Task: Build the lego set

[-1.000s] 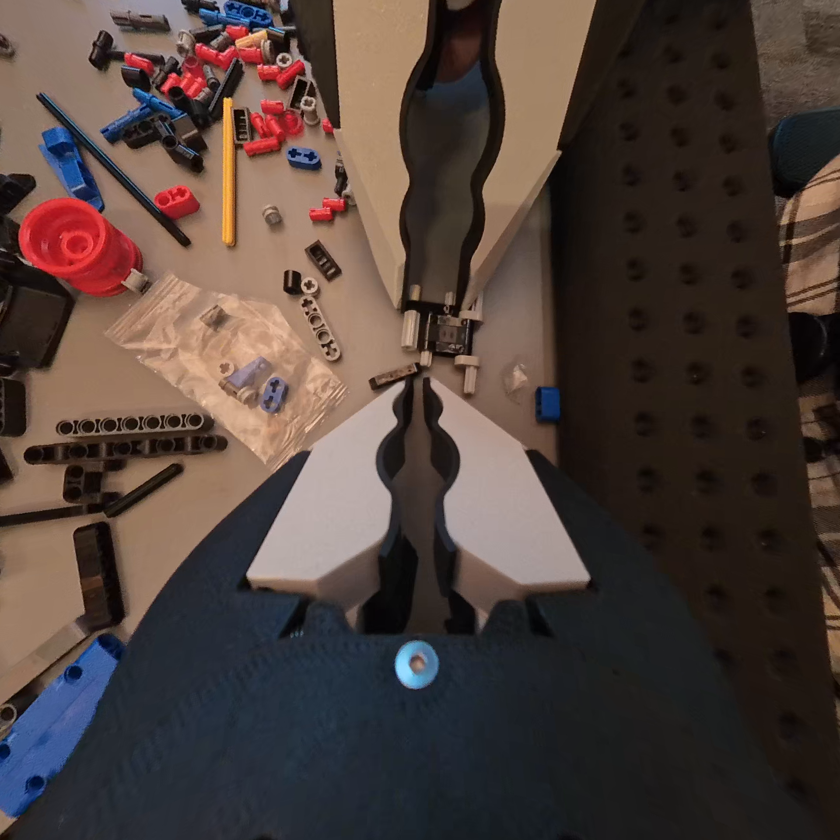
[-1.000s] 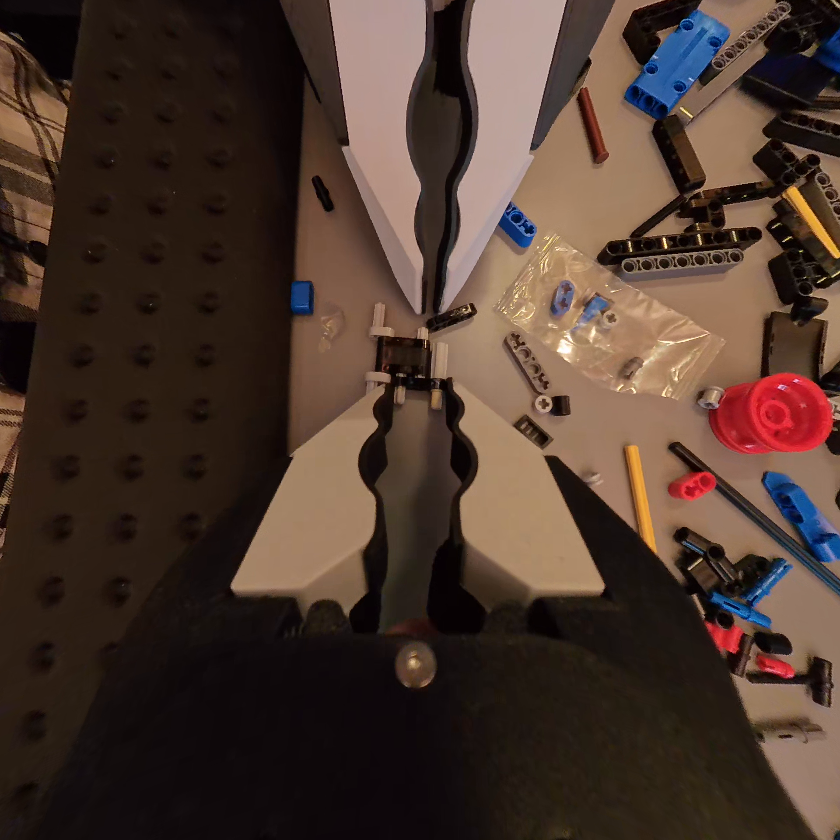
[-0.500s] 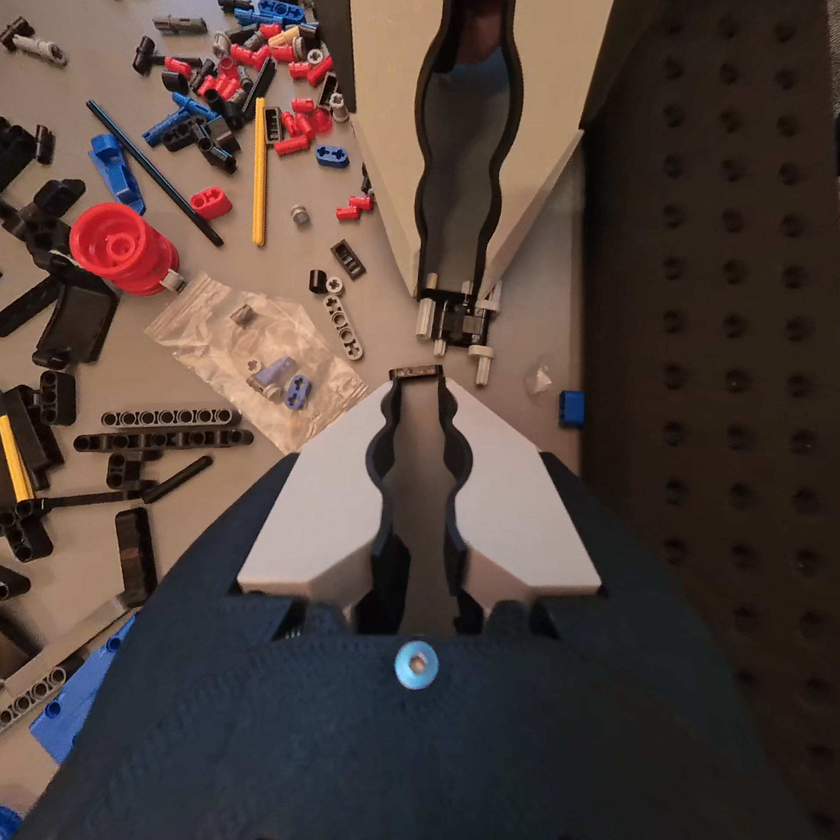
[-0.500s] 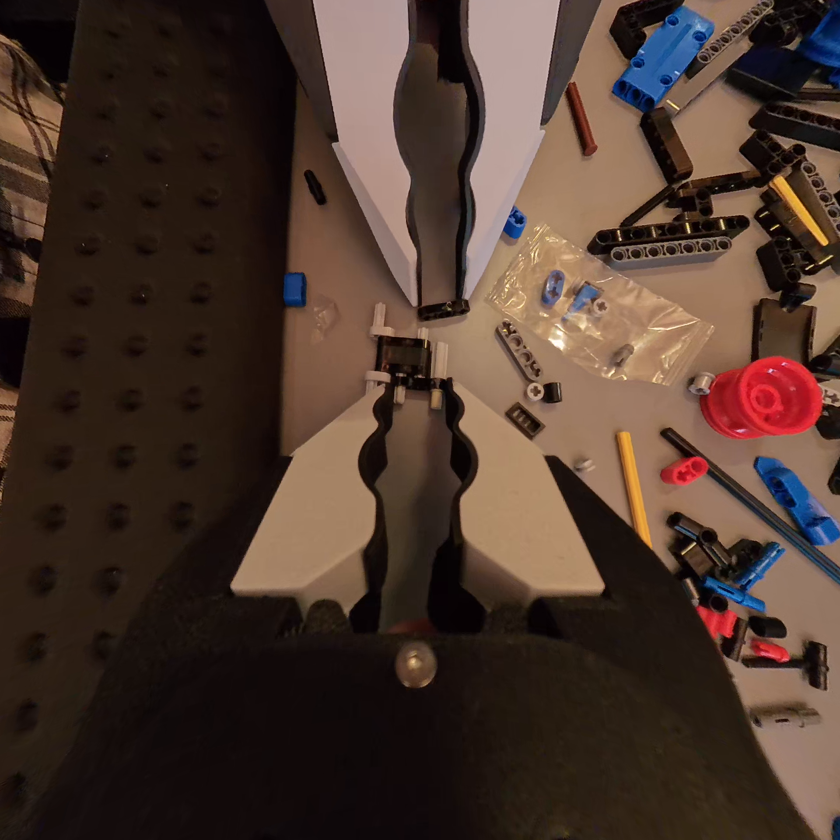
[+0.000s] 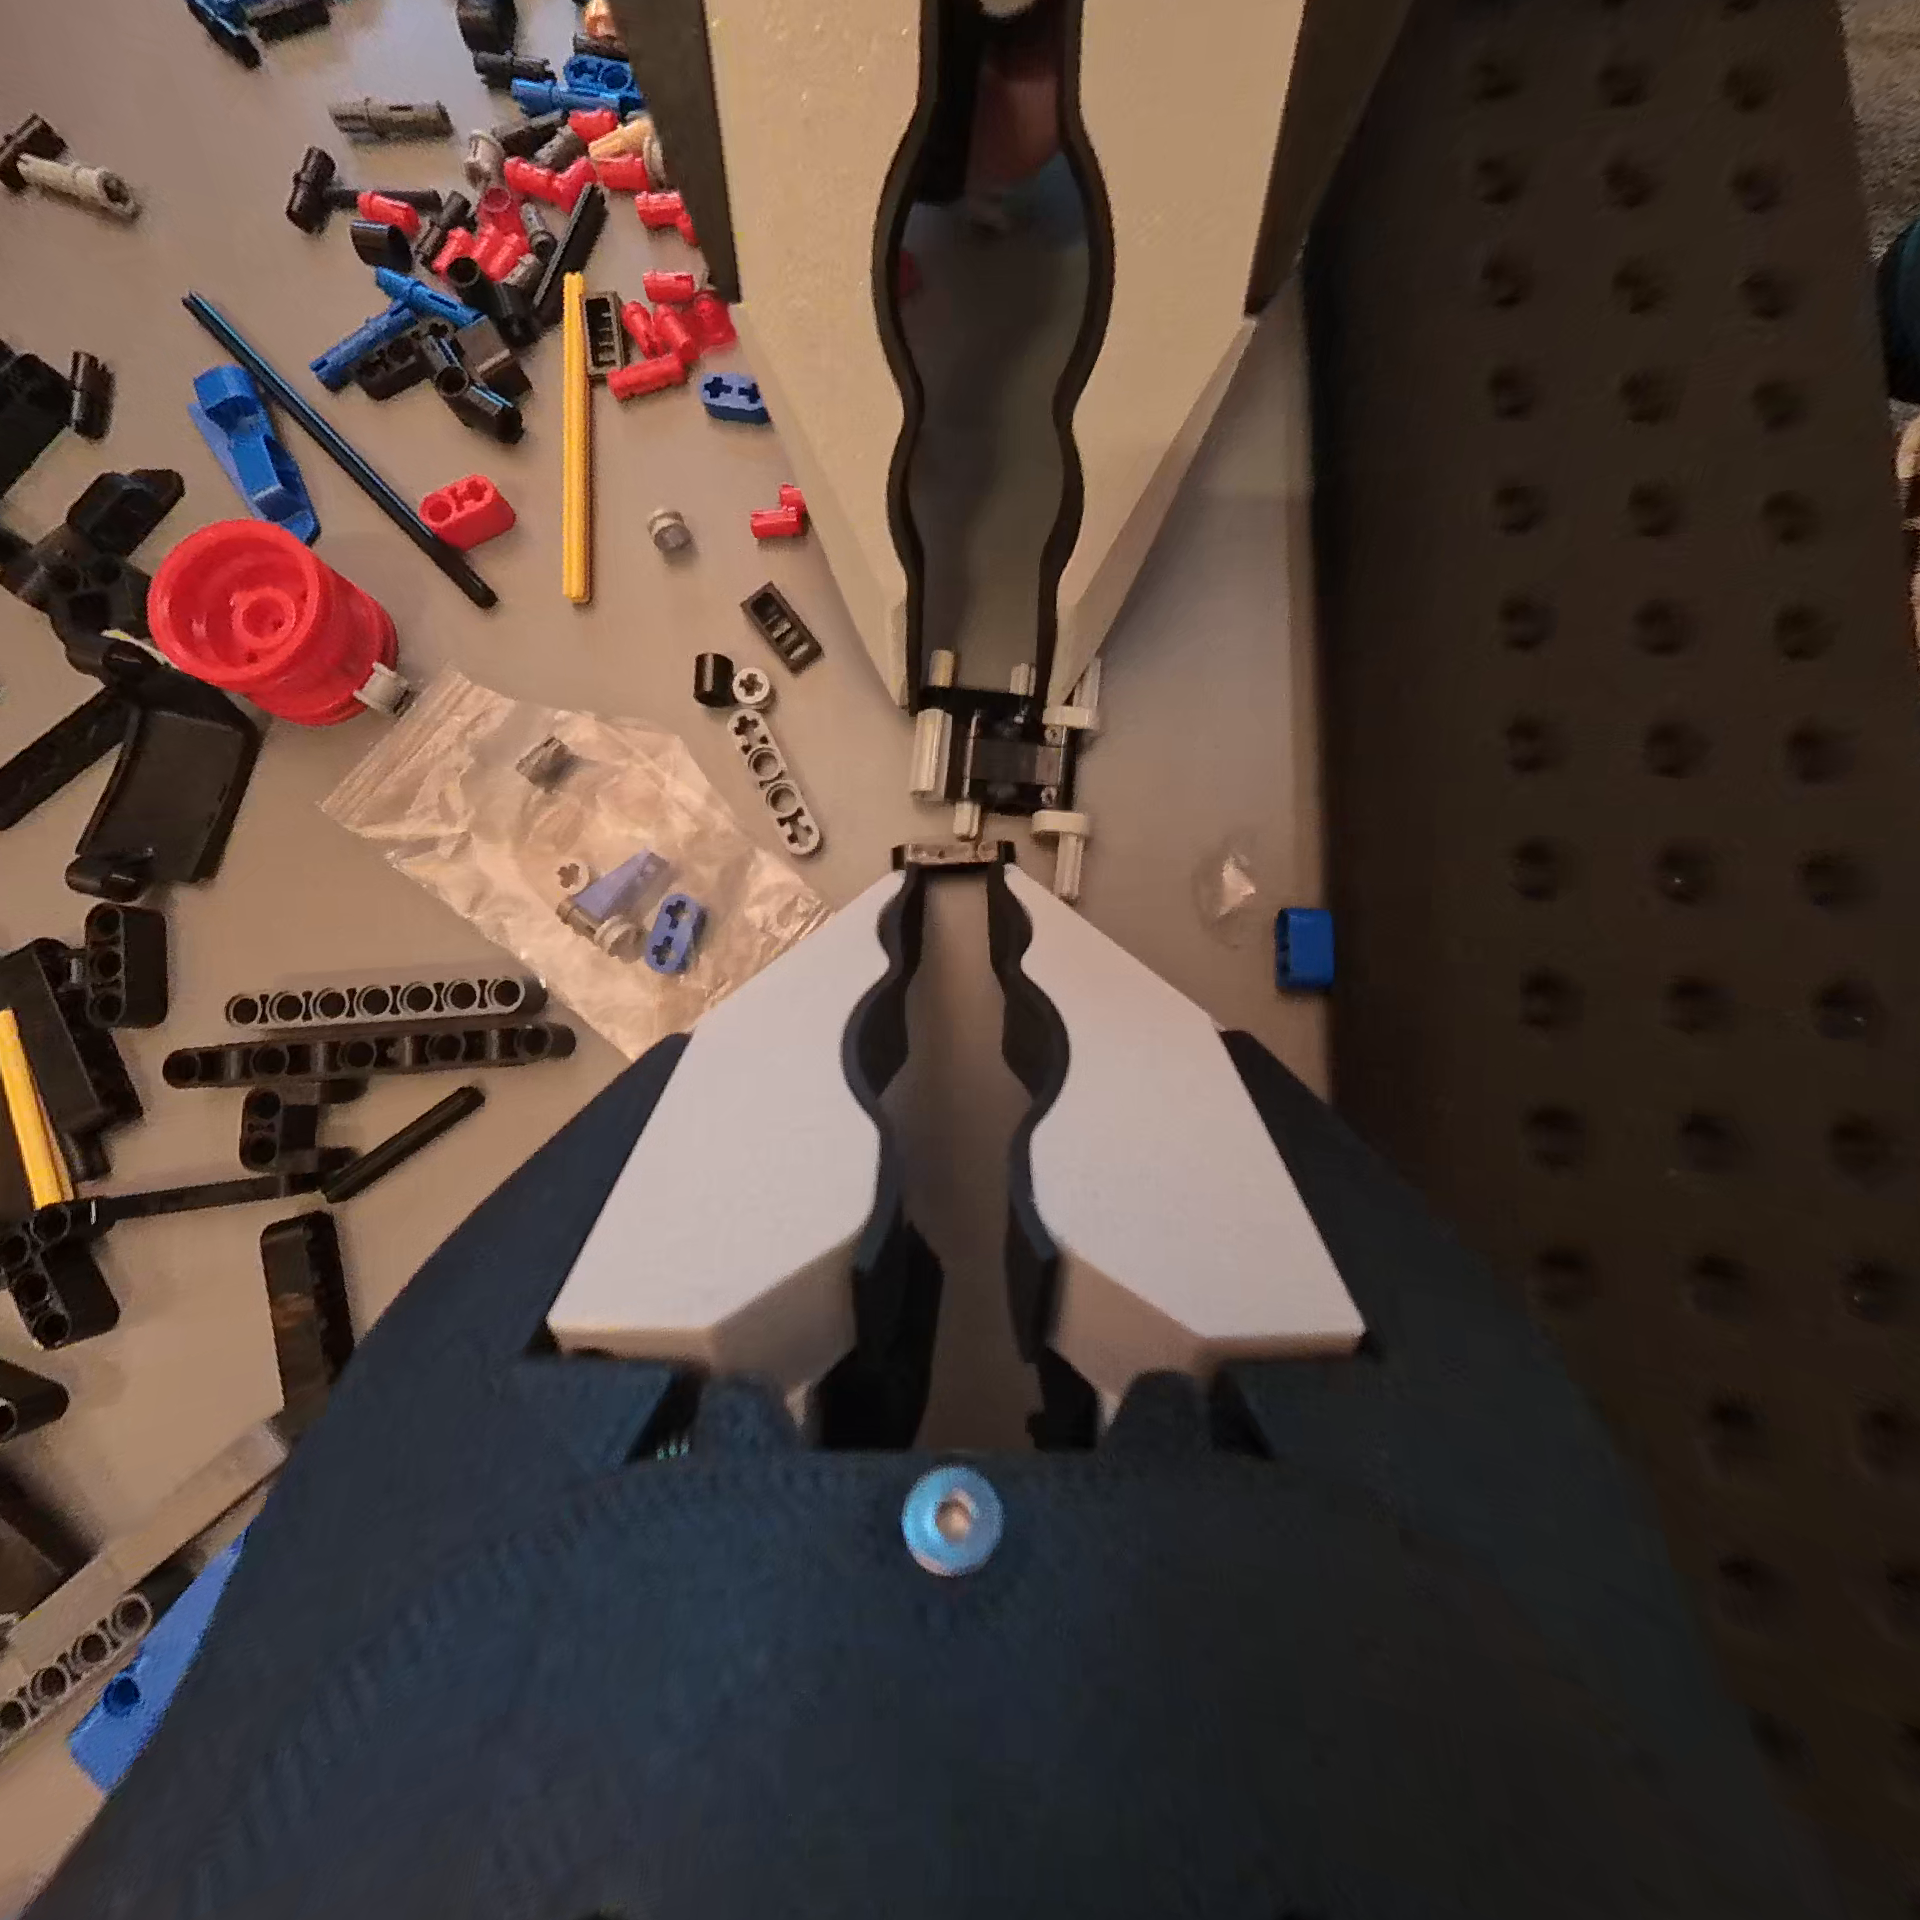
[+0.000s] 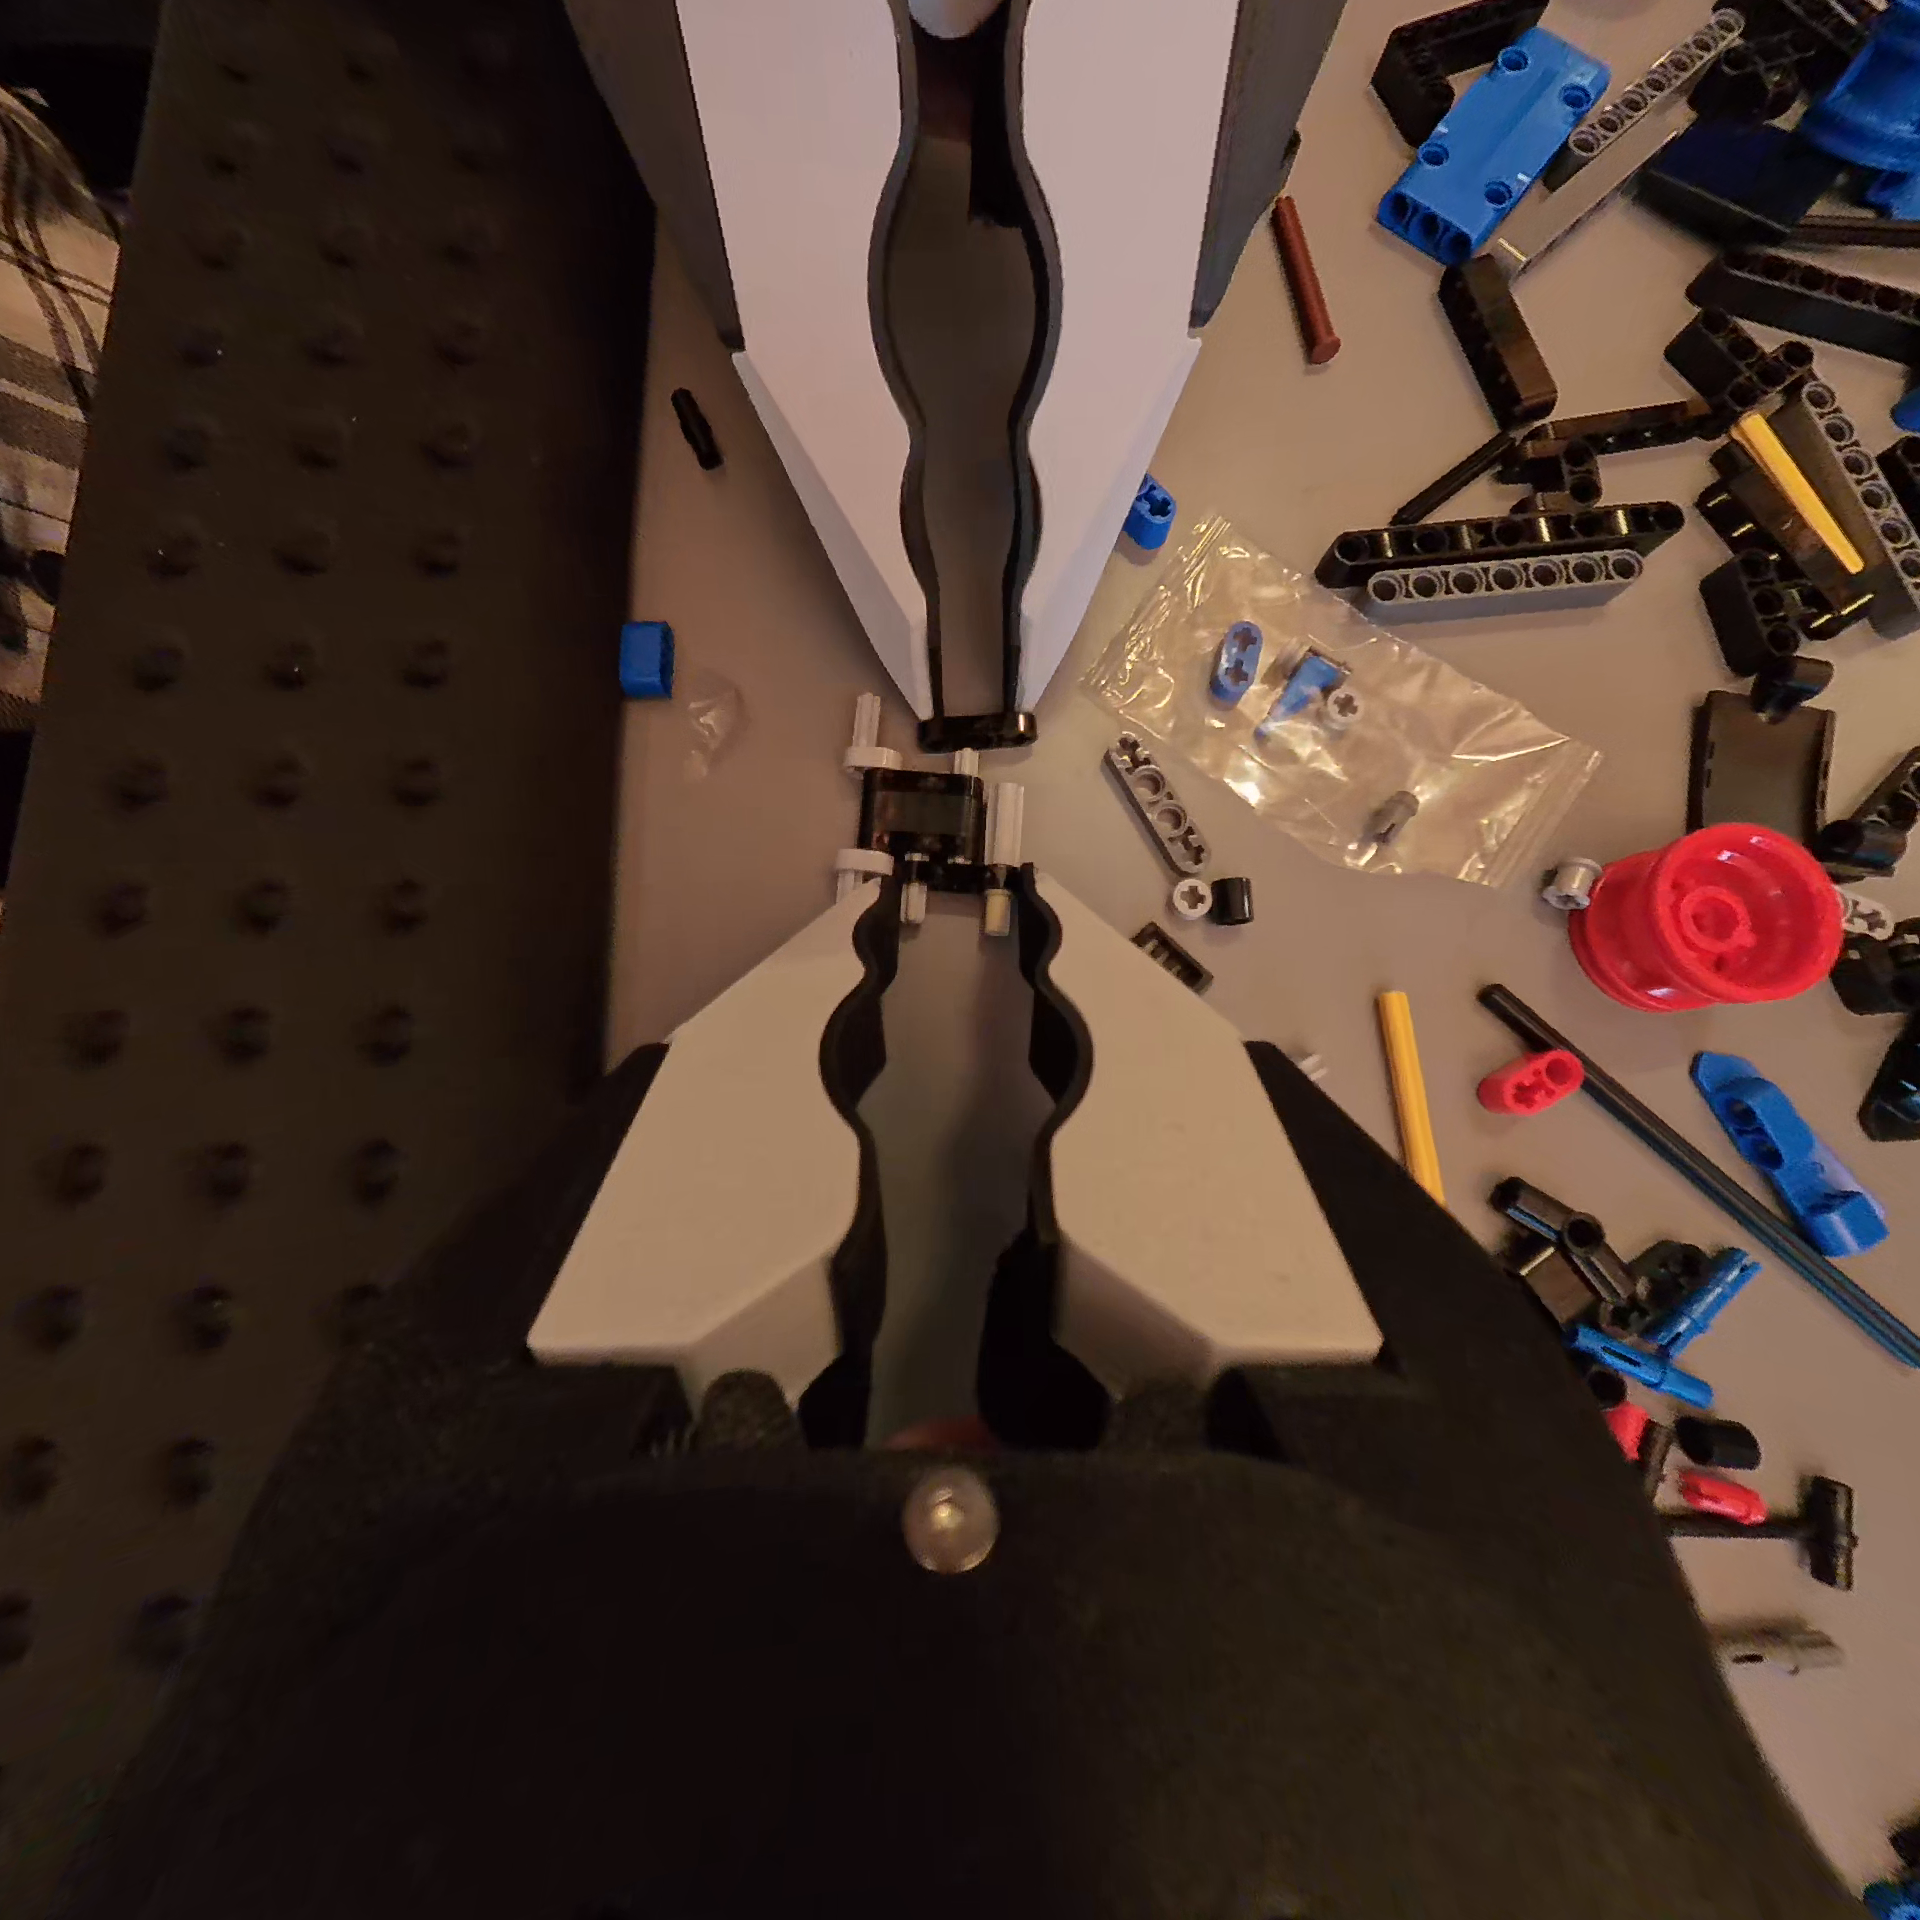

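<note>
My left gripper (image 5: 954, 875) is shut on a small black flat piece (image 5: 954, 854), held crosswise at its tips. In the right wrist view the left gripper (image 6: 977, 701) comes in from the top with that piece (image 6: 977, 729). My right gripper (image 6: 956, 896) is shut on a small black assembly with white pins (image 6: 923, 821). The two grippers face each other tip to tip over the grey table (image 5: 1174, 831). The black piece sits just short of the assembly (image 5: 1003, 753), against one white pin; I cannot tell whether they touch.
A dark studded mat (image 5: 1610, 935) lies beside the grippers, with a small blue piece (image 5: 1304, 945) at its edge. On the other side are a clear bag of small parts (image 5: 582, 842), a grey thin beam (image 5: 774, 769), a red wheel (image 5: 260, 623) and many loose parts. My two grippers' fingertips are within a few centimetres of each other. Left tips and right tips are each some 12 centimeters from the red wheel (image 5: 260, 623). My right wrist view (image 6: 1720, 923) looks at it from another angle.
The small black piece lay on the table beside my shut left gripper. The left gripper has opened, closed on the piece and carried it up to the assembly. The right gripper held still.
</note>
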